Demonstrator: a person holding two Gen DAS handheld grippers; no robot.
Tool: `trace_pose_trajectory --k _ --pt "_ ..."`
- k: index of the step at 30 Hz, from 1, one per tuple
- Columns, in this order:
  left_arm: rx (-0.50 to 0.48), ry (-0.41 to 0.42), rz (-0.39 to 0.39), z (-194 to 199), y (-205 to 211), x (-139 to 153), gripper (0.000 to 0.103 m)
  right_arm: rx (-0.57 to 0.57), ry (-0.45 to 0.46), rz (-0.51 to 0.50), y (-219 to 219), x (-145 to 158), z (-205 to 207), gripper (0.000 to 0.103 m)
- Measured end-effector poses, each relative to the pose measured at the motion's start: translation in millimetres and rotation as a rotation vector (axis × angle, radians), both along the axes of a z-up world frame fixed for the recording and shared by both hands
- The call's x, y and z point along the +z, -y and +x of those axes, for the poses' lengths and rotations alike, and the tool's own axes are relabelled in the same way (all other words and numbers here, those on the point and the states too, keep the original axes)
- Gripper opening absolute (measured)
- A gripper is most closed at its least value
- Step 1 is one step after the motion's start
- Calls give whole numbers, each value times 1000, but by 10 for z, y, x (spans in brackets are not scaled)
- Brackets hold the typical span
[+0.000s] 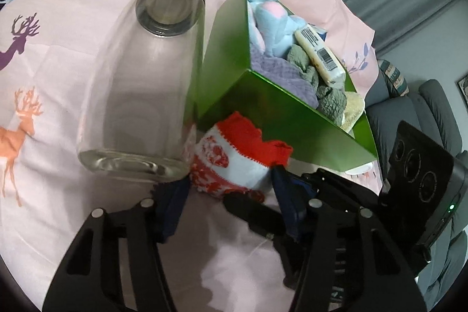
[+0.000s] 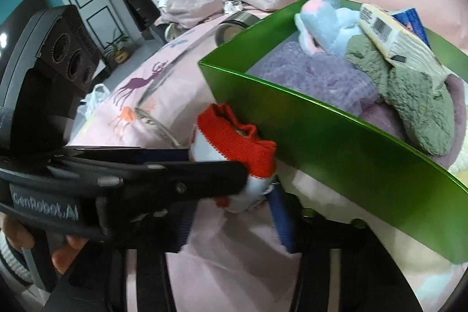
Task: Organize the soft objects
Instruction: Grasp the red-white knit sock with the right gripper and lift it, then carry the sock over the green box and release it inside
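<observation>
The red-and-white sock [image 1: 234, 160] is lying bunched on the pink bedsheet [image 1: 58, 63], pressed against the near corner of the green box [image 1: 280, 130] and touching the base of a clear glass bottle [image 1: 140, 78] lying on its side to the left. The left gripper [image 1: 231, 192] is reaching in low over the bed, its blue-padded fingers [image 1: 285, 195] standing spread on either side of the sock, touching it but not pinching it flat. The right gripper [image 2: 234, 195] is coming in from the right, its fingers also parted around the sock's lower end; in its view the left gripper is crossing horizontally in front, with a hand [image 2: 63, 253] wrapping its handle at the lower left. Inside the box are sitting a blue plush toy [image 2: 327, 22], a purple cloth [image 2: 310, 75], grey-green slippers [image 2: 415, 104] and a barcoded packet [image 2: 400, 40].
</observation>
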State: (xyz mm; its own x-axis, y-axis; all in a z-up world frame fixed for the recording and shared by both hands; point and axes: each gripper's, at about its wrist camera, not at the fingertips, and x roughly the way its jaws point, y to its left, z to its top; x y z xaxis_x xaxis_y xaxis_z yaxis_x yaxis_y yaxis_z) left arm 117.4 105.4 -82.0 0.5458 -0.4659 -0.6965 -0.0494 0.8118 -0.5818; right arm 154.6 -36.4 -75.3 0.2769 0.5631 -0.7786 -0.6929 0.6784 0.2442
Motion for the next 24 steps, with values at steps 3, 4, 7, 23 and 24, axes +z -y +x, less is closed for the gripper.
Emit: trace_pose_trajectory --k 3,4,7,23,24 --pt "-5 6 27 -25 35 25 54 -19 -10 16 39 -1 1 39" --pt "-9 7 32 -34 42 27 53 -23 -6 14 43 -1 -16 38" --pt "-20 14 41 -55 88 57 53 -26 -1 13 60 7 -65 36" --pt "-95 212 138 -213 554 853 54 -116 154 111 456 723 -358 35" --pt "-100 224 142 -189 580 916 54 -120 165 115 471 772 -346 35"
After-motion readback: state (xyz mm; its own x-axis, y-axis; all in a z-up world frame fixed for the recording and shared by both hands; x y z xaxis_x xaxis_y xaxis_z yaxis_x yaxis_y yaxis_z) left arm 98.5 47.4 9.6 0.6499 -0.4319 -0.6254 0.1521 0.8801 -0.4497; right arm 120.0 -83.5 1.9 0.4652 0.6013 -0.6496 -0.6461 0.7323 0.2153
